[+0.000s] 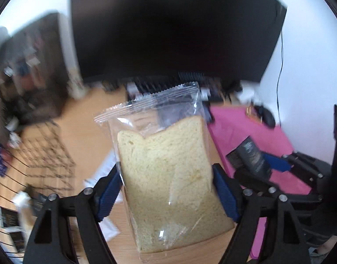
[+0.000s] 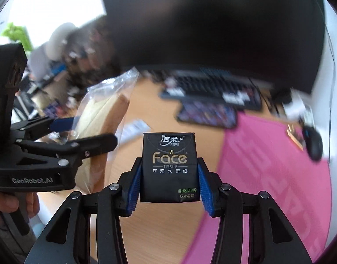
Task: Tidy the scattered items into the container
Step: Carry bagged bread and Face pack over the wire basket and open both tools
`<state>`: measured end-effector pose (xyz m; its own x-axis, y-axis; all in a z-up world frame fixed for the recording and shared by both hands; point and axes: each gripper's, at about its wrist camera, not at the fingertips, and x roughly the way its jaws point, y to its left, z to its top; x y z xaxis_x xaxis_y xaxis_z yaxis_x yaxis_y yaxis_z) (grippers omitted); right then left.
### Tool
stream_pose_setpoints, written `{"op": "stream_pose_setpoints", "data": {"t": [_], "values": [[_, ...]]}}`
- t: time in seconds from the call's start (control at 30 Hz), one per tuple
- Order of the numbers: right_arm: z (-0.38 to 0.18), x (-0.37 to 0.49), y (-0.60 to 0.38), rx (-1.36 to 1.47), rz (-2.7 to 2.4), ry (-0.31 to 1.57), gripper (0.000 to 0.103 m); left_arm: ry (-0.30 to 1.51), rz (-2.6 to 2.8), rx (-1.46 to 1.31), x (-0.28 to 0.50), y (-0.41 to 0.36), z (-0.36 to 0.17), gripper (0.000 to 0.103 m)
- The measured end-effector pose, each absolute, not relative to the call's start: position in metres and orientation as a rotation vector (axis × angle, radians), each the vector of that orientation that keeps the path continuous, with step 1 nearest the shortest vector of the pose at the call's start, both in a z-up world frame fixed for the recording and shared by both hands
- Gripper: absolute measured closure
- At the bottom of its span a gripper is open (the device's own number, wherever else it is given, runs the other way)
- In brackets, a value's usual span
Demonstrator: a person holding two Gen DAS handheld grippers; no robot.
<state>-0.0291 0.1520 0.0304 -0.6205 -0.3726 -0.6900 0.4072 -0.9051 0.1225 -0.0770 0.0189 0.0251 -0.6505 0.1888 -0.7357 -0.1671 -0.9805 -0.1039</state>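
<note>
Left gripper (image 1: 168,189) is clamping the bagged bread (image 1: 170,176) for me: both blue pads (image 1: 109,198) are pressing against the sides of the clear bag, in the lower centre of the left wrist view. I am seeing the pale slice standing upright inside the bag, with the crimped seal pointing toward the upper centre of the frame and the whole bag raised clear of the wooden surface (image 1: 91,114).

Right gripper (image 2: 168,187) is gripping the black tissue pack (image 2: 169,167) in the lower centre of the right wrist view. Its blue pads (image 2: 133,189) are bearing on the left and right edges of the pack, which is standing upright with the word "Face" facing the camera, off the surface.

I am reading the following surroundings:
1. A wire basket (image 1: 43,154) is sitting at the left of the left wrist view; the blur is hiding what lies in it.
2. A pink mat (image 2: 278,176) is covering the right part of the surface.
3. A keyboard (image 2: 212,92) and a dark monitor (image 2: 212,26) are occupying the upper part of the frame.
4. A black mouse (image 2: 313,145) is resting at the mat's right edge.

Each gripper is also appearing at the edge of the other camera's frame.
</note>
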Motion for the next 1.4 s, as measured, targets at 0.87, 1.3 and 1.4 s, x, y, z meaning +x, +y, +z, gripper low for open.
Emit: {"op": "stream_pose_setpoints", "data": {"t": [0.87, 1.3, 1.4], "values": [[0.039, -0.029, -0.115, 1.025, -2.065, 0.223, 0.039, -0.411, 2.983, -1.553, -0.016, -0.242, 0.006, 0.022], [0.046, -0.053, -0.006, 1.022, -2.192, 0.037, 0.038, -0.277, 2.985, -1.321, -0.015, -0.162, 0.058, 0.018], [0.043, -0.055, 0.026, 1.033, -2.229, 0.012, 0.038, -0.196, 2.911, -1.272, -0.021, -0.112, 0.063, 0.017]]}}
